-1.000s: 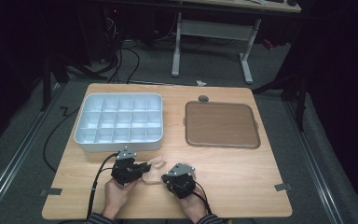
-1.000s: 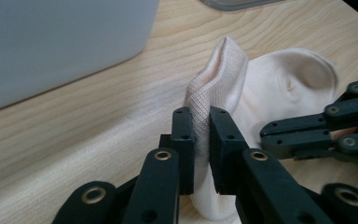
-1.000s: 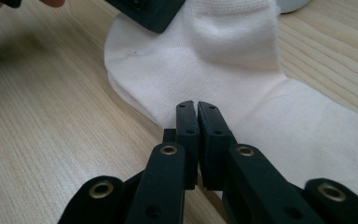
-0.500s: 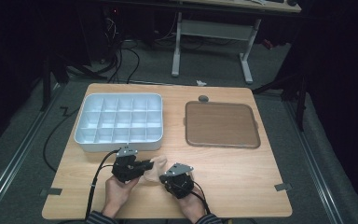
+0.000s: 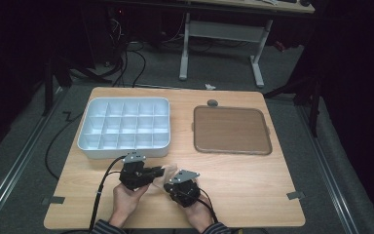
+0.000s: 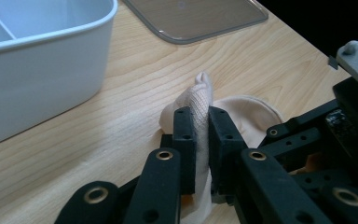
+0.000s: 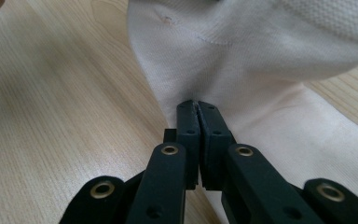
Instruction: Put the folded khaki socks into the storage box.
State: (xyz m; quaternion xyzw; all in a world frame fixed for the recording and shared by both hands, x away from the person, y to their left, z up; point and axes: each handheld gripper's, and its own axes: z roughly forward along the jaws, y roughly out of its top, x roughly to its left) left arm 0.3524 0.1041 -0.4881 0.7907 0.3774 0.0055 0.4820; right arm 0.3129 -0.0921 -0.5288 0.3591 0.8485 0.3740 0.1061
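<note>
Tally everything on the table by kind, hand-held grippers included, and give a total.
White compartment tray: 1
Brown flat tray: 1
Cream sock: 1
Small grey round thing at the far edge: 1
Hand-held grippers, left and right, both clamped on the sock: 2
Total: 6

Pale cream knit sock (image 6: pixel 200 100), bunched up and partly lifted off the wood, sitting at about 6 o'clock on the table, near the front edge.
</note>
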